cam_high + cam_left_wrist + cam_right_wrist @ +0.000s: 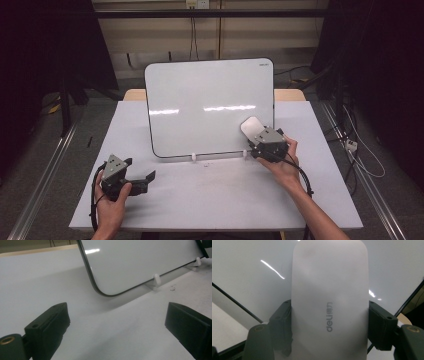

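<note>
Right gripper (329,322) jaws clamp a smooth, light, rigid eraser (329,297) by its long sides against the whiteboard (200,100); left gripper (117,322) jaws gape empty above the bench (210,195).

front: table (210,200) bare, passable | back: tilted whiteboard (200,100) blocks | base: two clips (193,157)

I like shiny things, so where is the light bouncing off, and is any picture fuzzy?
High view: bright streaks of glare cross the whiteboard, and the room around the table is dark. Left gripper view: a glare patch sits near the whiteboard's top, with a soft shadow beneath its edge. Right gripper view: the eraser is so close it looks soft and washed out.
</note>
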